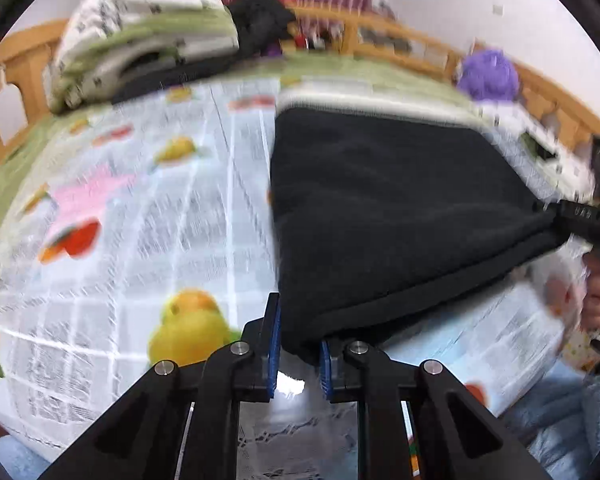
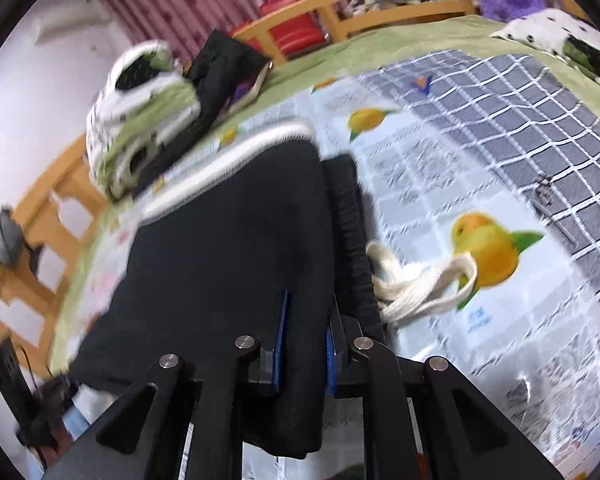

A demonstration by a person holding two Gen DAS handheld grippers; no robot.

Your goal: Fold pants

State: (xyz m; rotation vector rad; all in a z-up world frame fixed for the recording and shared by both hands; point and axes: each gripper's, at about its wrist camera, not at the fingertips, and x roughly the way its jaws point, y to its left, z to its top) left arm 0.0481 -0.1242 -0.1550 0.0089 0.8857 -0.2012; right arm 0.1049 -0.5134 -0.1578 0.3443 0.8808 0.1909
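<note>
Black pants (image 1: pixel 400 208) are hanging mid-frame over the bed (image 1: pixel 112 216), both the left gripper (image 1: pixel 298 354) and the right gripper (image 2: pixel 306 344) pinching corners narrowly, risking slipping and spoiling the fold.

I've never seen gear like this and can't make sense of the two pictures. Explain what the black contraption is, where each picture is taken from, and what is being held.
No robot here: a person holds a hand-held gripper in each hand, each with a camera looking along its two fingers.

The left camera view shows the left gripper, its blue-padded fingers pinching a corner of the black pants. At the right edge, the other gripper grips another corner.

The right camera view shows the right gripper clamped on the same pants, with their white drawstring trailing beside.

Everything lies on a bed covered by a fruit-printed sheet, with a folded quilt and a purple plush toy behind. The pictures are motion-blurred.
</note>
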